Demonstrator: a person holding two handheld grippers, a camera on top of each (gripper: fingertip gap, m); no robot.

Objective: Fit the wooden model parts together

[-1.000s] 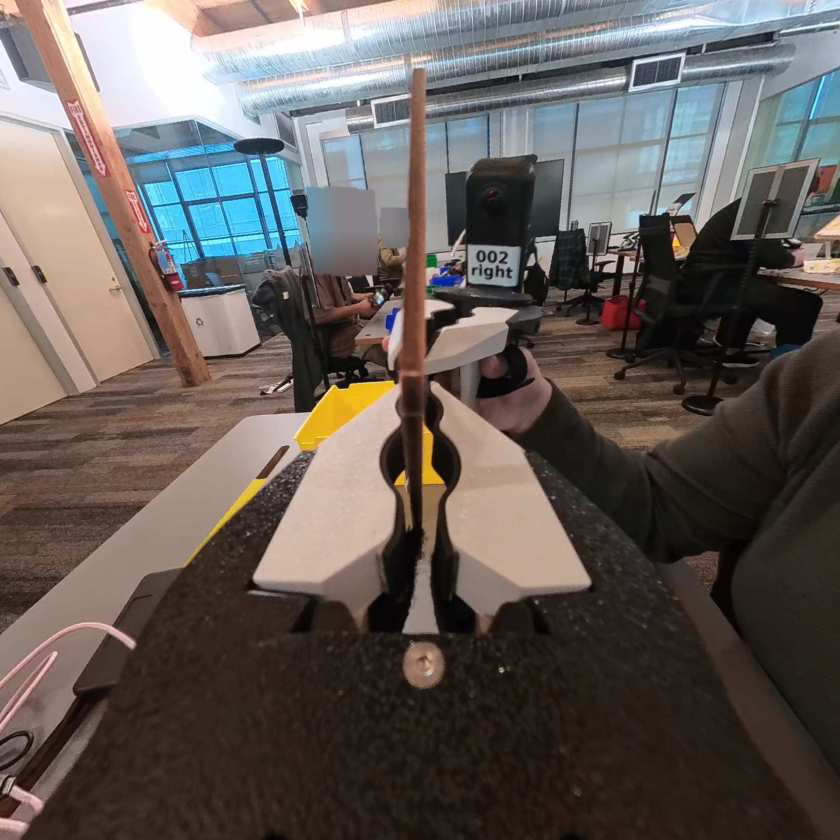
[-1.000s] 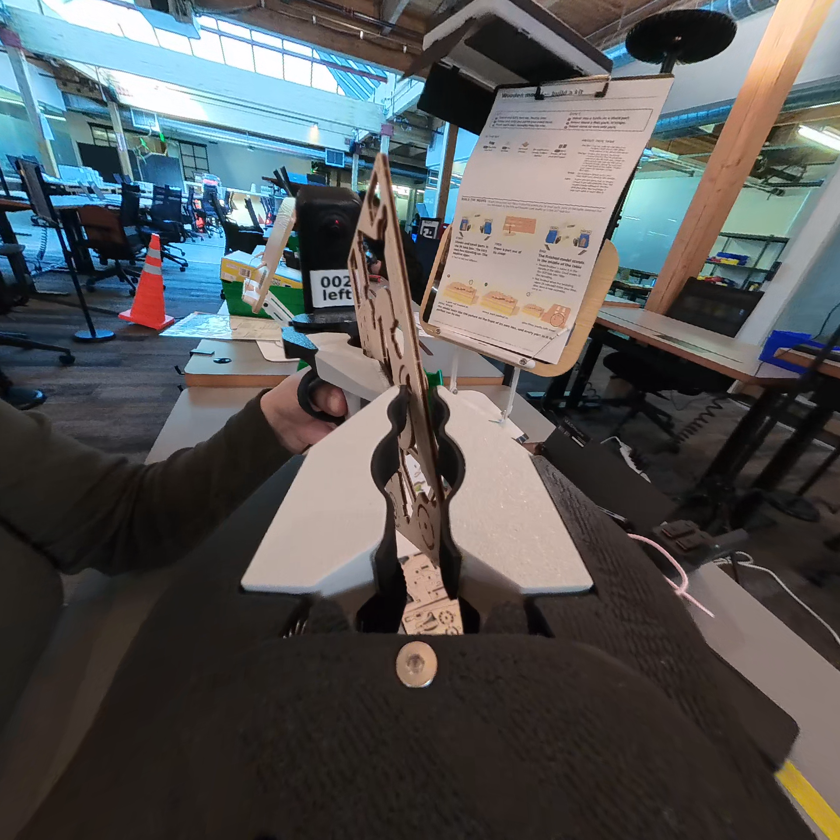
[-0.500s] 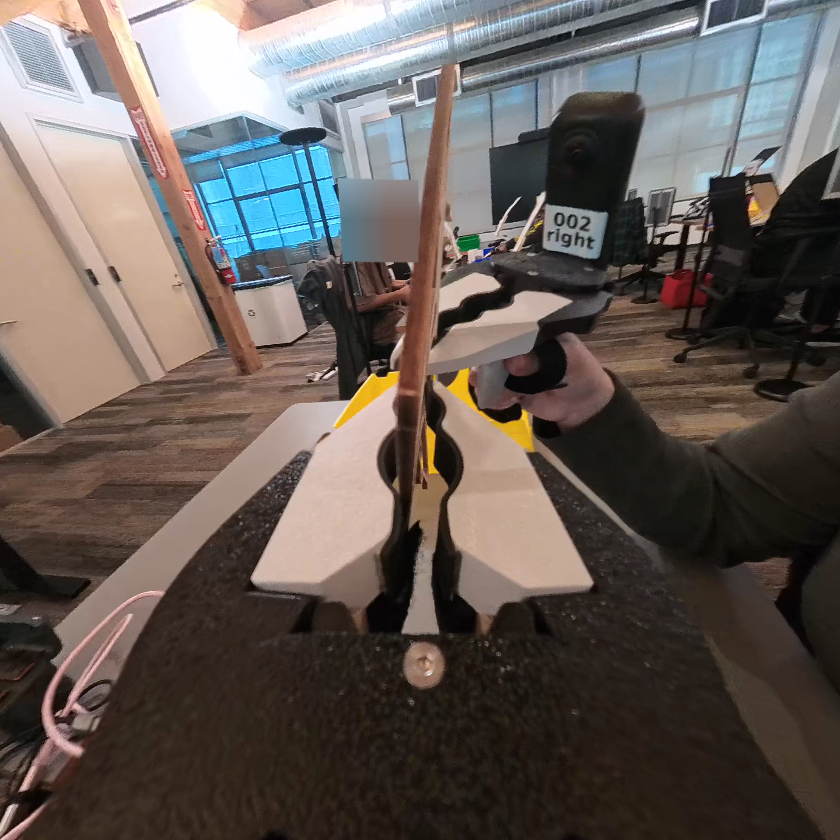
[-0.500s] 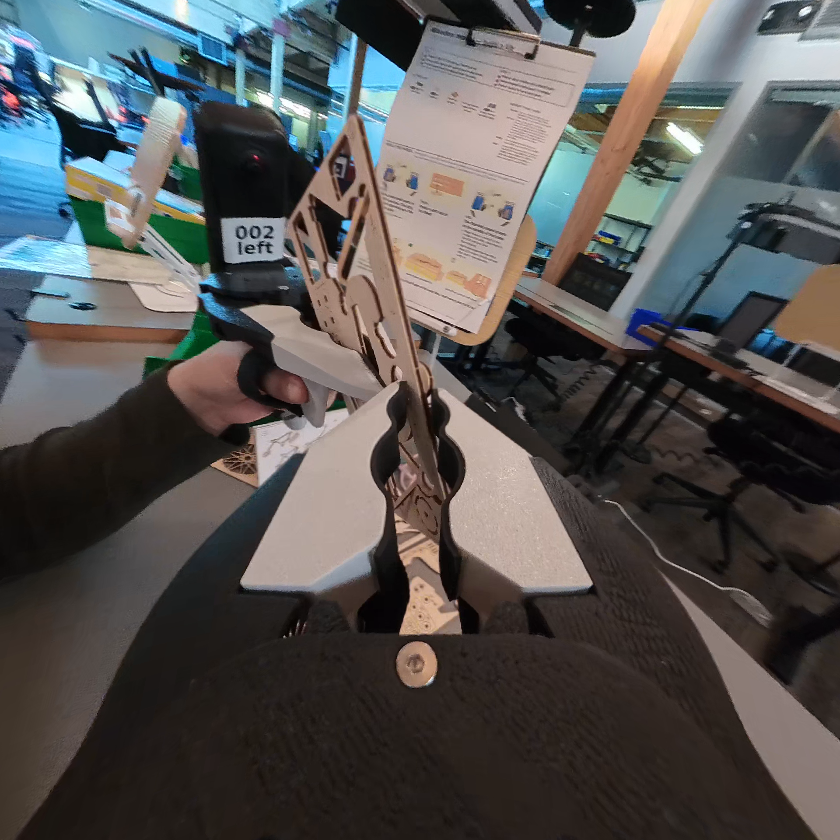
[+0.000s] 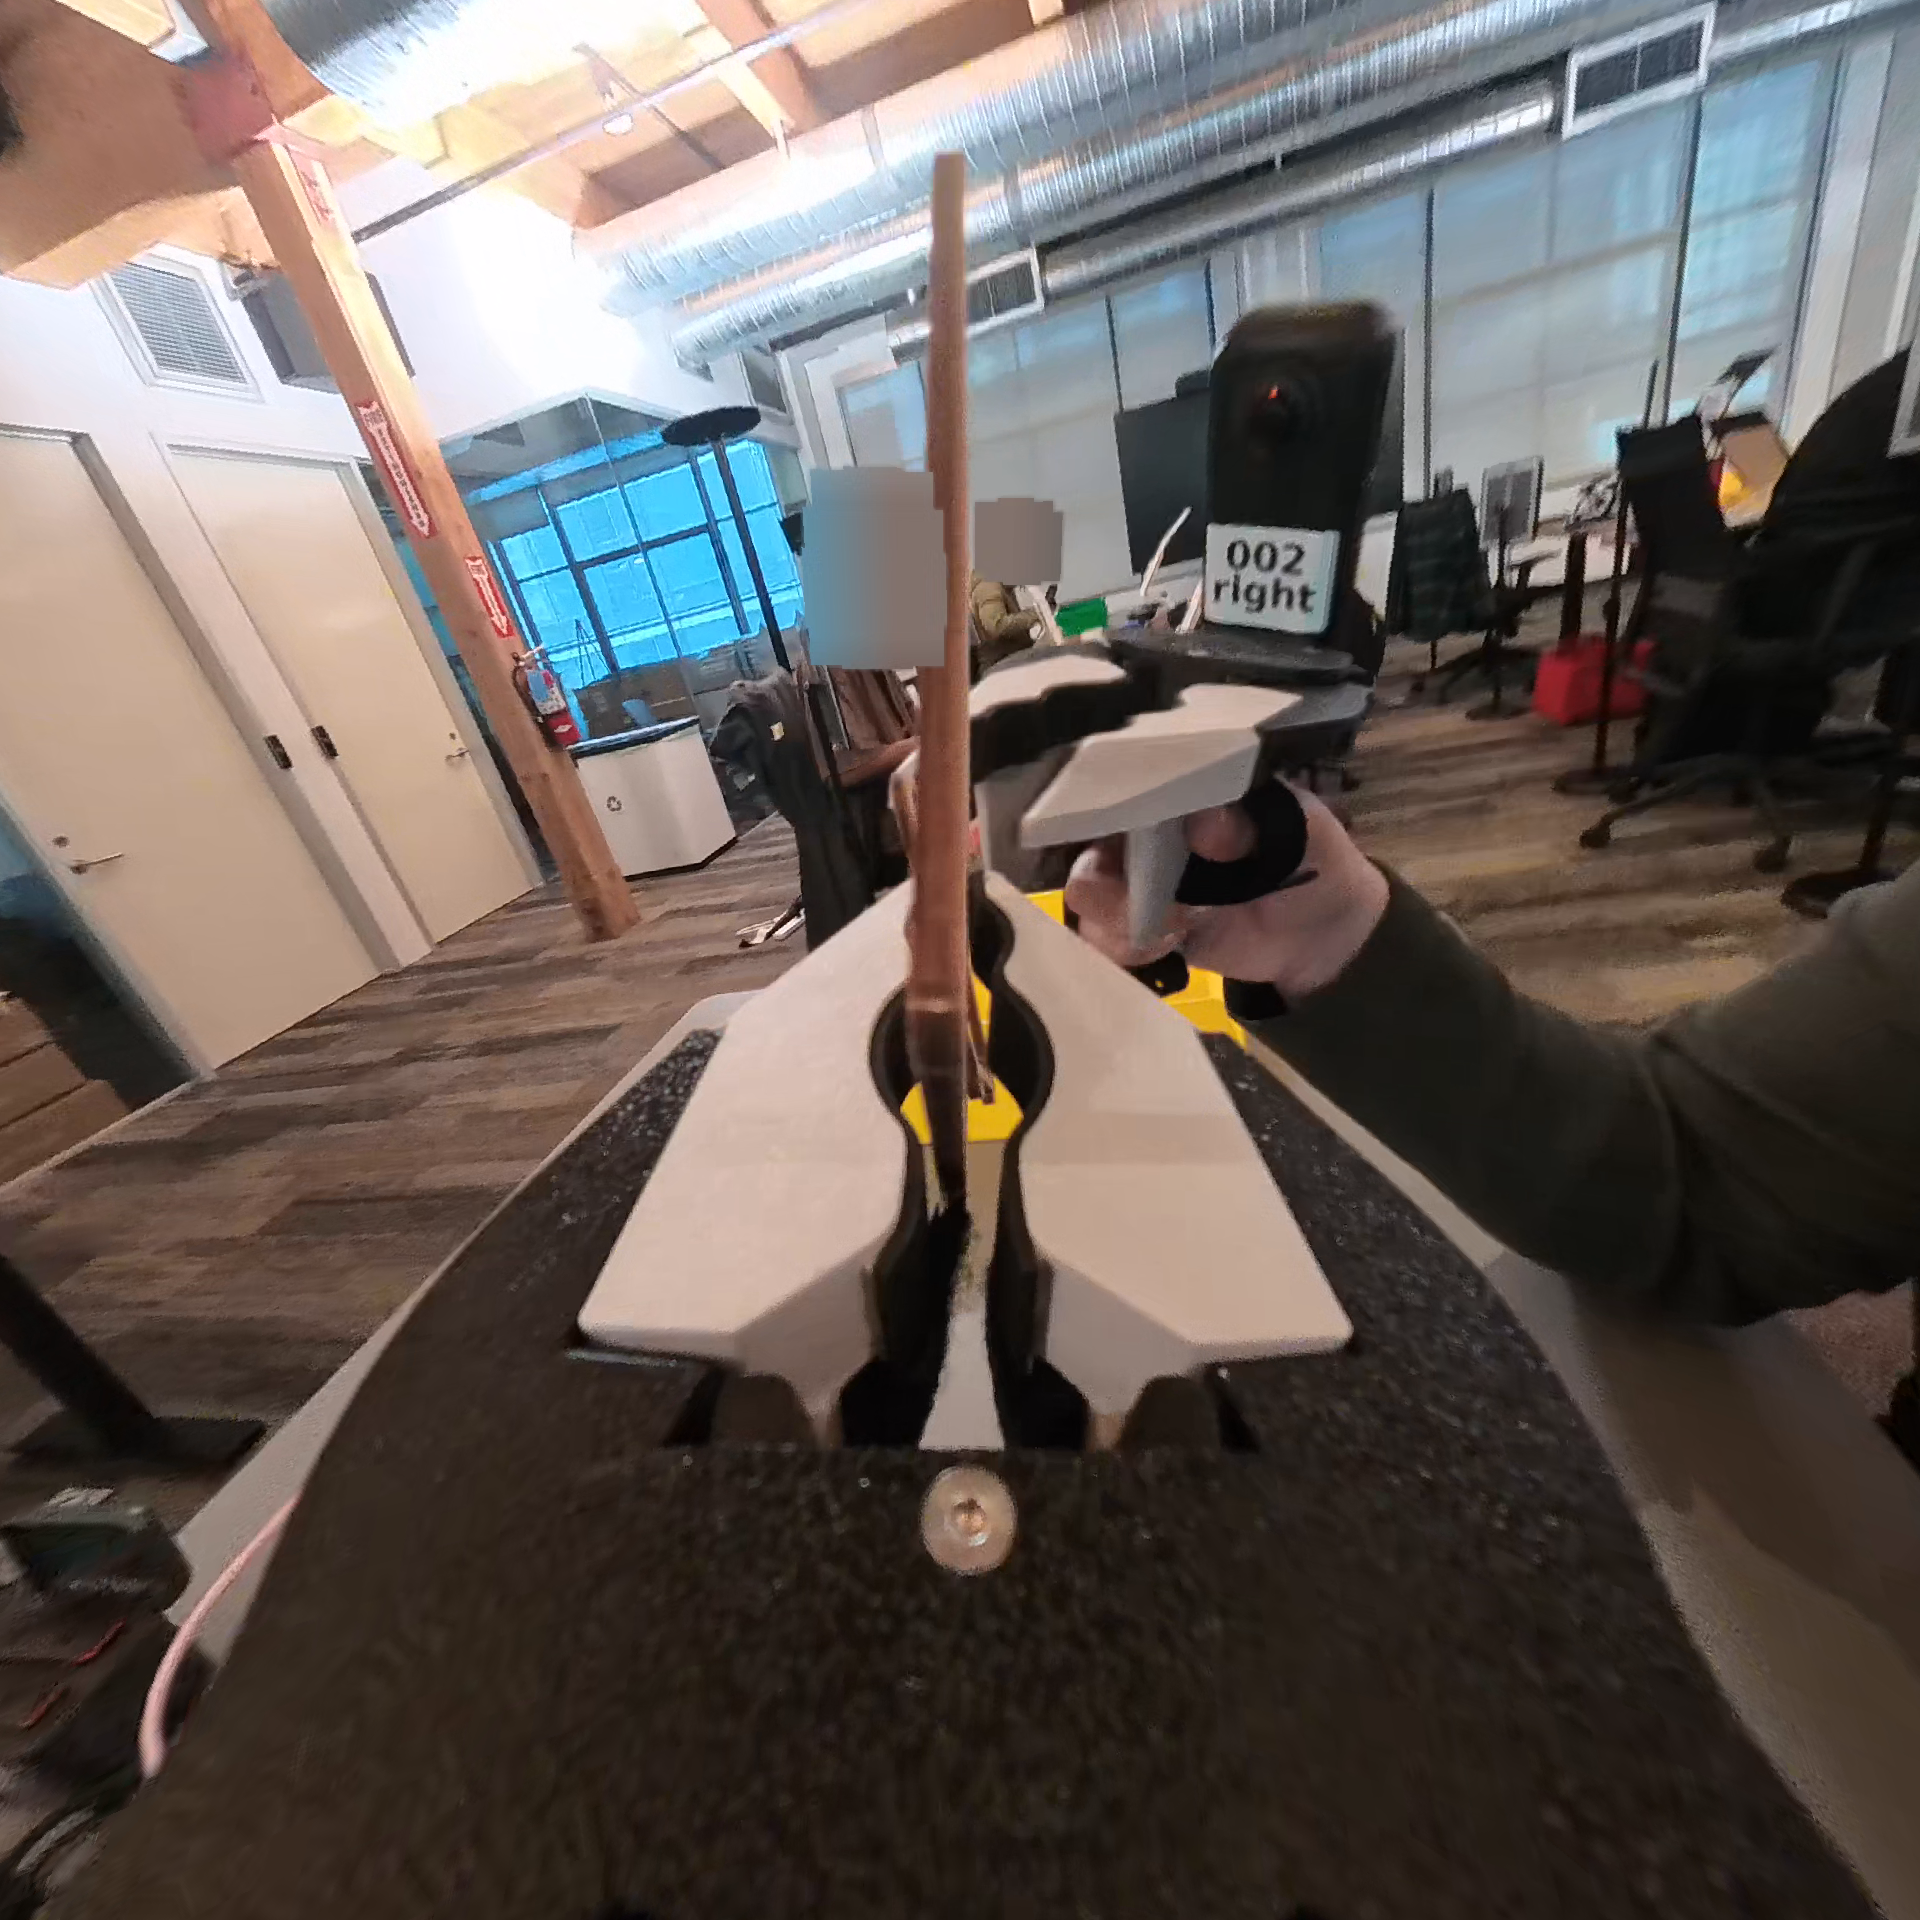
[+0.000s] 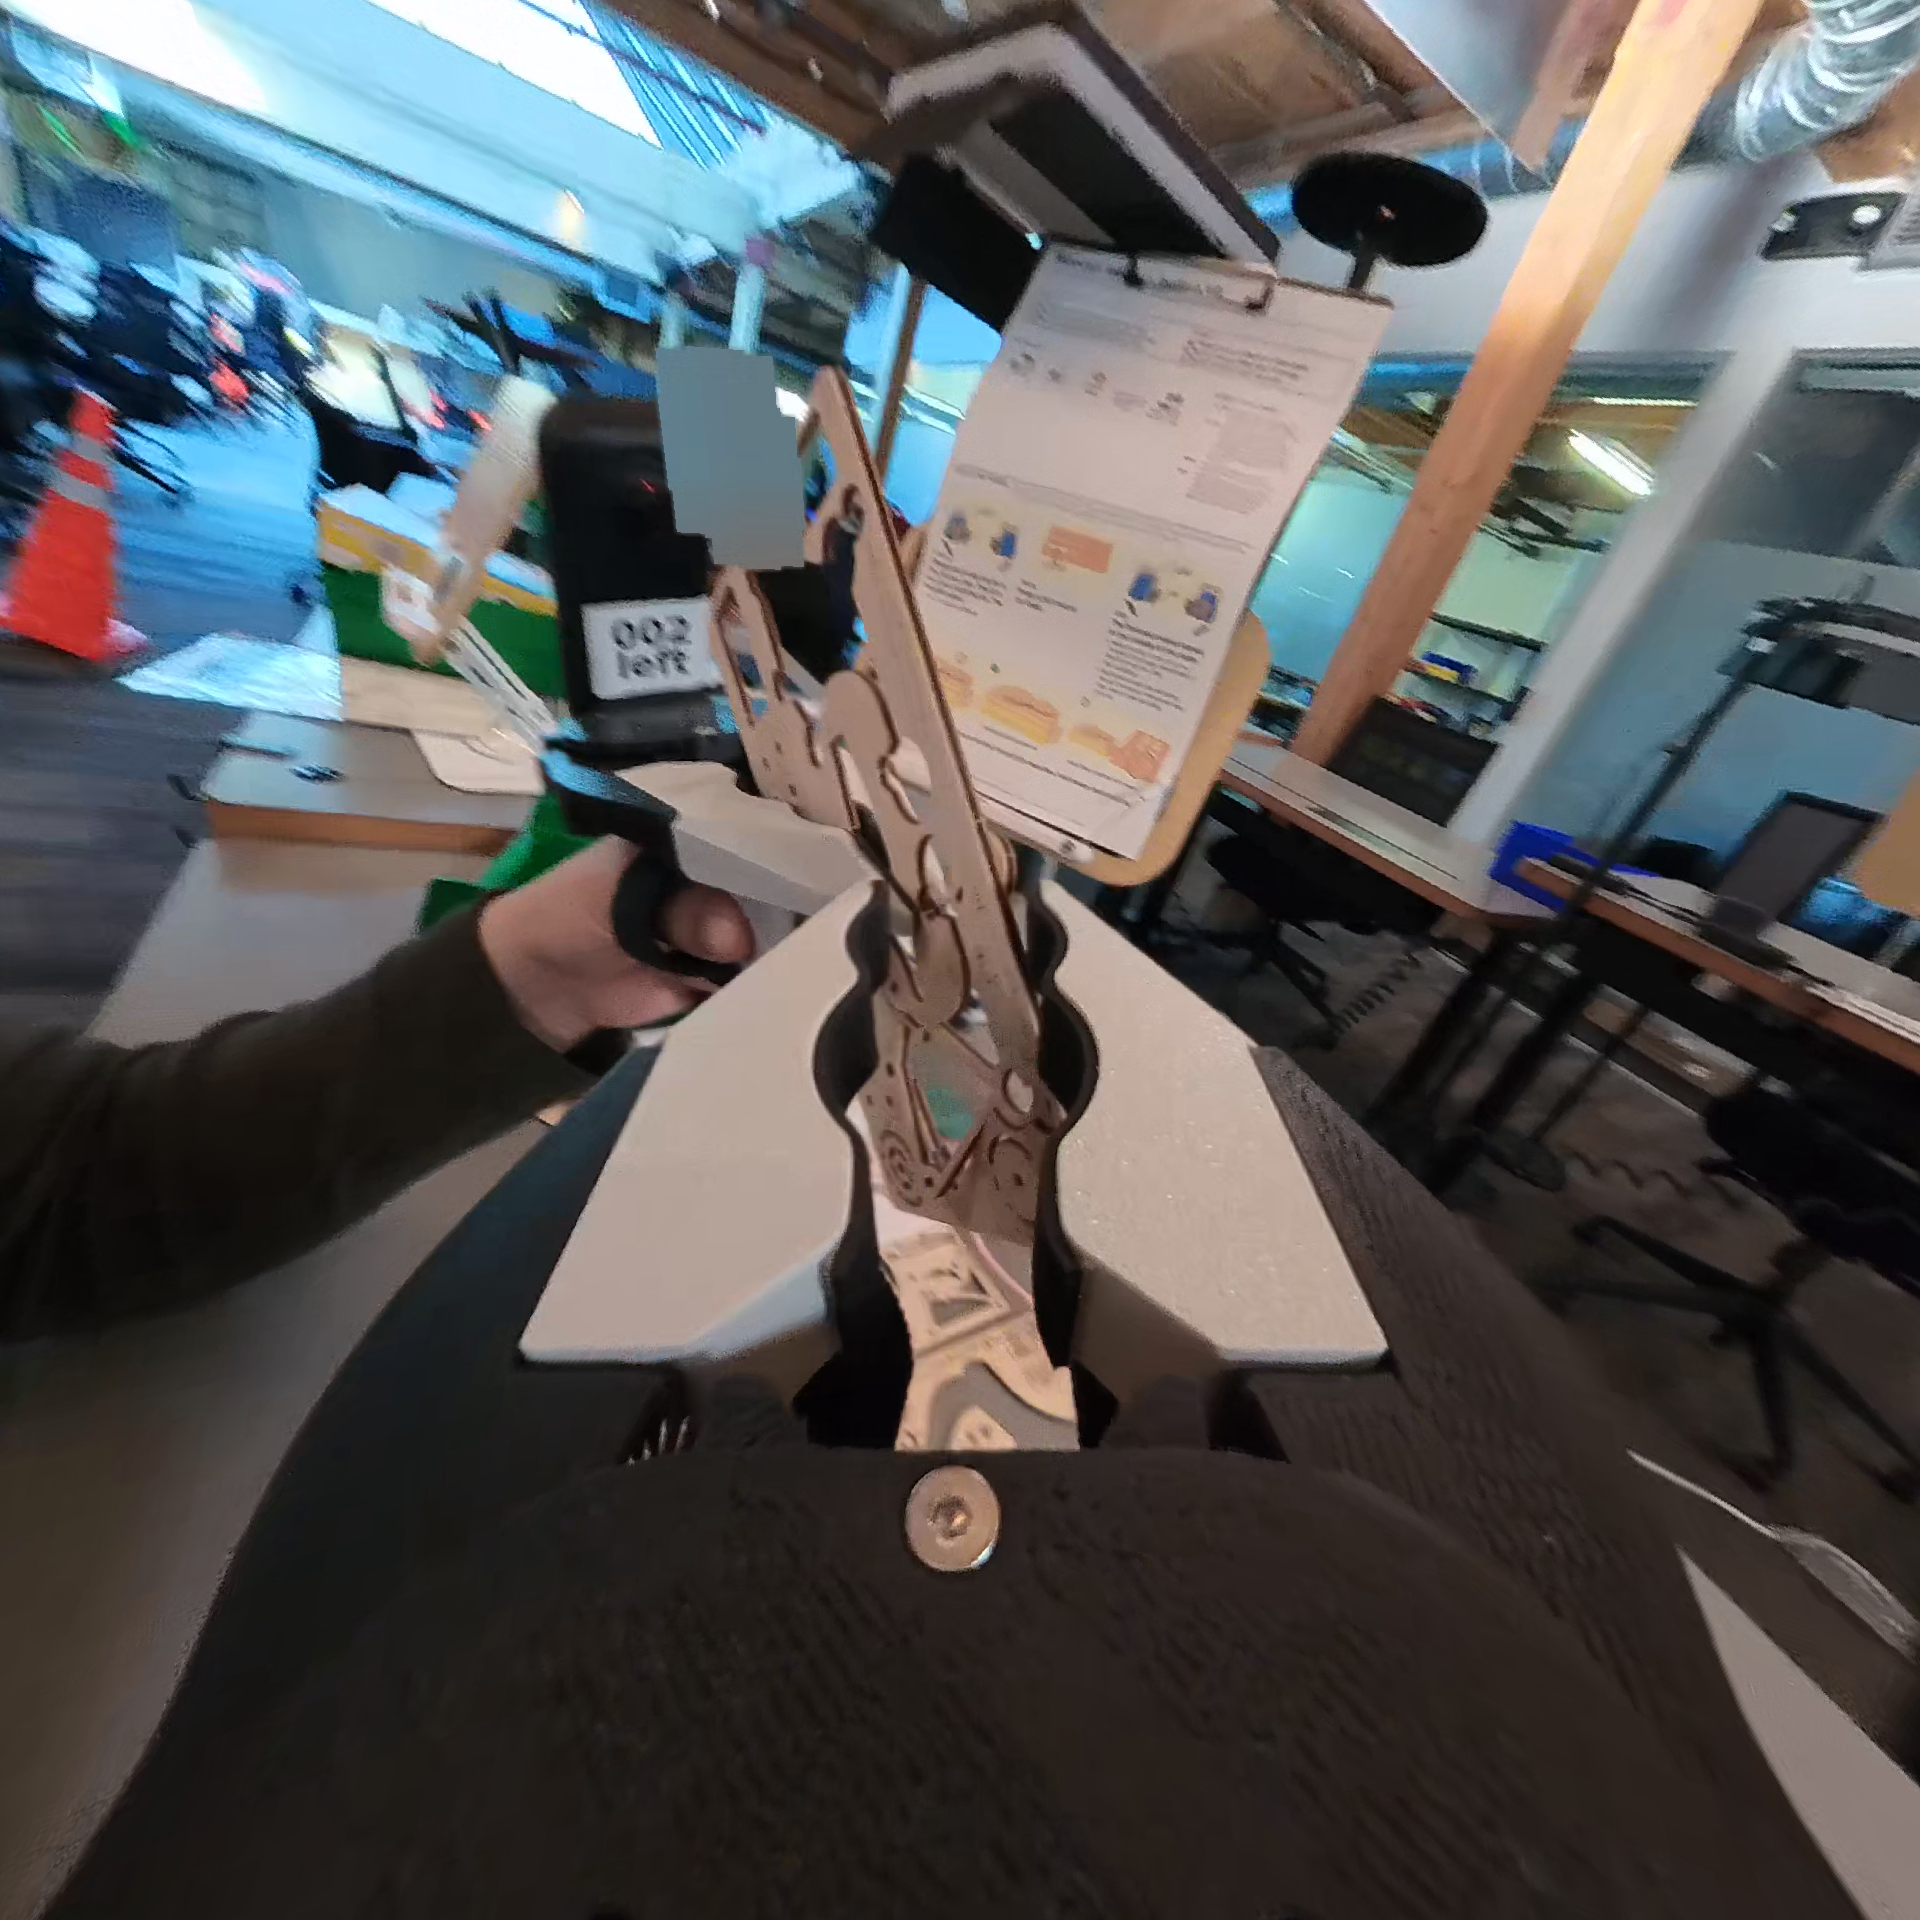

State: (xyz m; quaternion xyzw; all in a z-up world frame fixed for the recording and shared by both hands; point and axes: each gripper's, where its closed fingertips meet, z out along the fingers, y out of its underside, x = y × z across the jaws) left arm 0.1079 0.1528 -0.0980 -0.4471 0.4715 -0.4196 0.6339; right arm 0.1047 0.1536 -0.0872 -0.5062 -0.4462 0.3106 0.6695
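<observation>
I see an open office. Patterned grey carpet (image 5: 312, 1091) covers the floor. Two white doors (image 5: 260, 665) on the left, a slanted timber post (image 5: 436, 540) beside them, a white bin (image 5: 655, 800) near its foot. Silver ducts (image 5: 1143, 135) run under the ceiling, above tall windows (image 5: 1558, 312). Black office chairs (image 5: 1683, 644) at right. An orange cone (image 6: 73, 551) stands across the room.

A wooden sheet (image 5: 940, 665) is held upright between the left gripper (image 5: 961, 1039) fingers. The right gripper (image 5: 1049, 717) is seen just behind it, to the right. A yellow bin (image 5: 961, 1117) lies below.
</observation>
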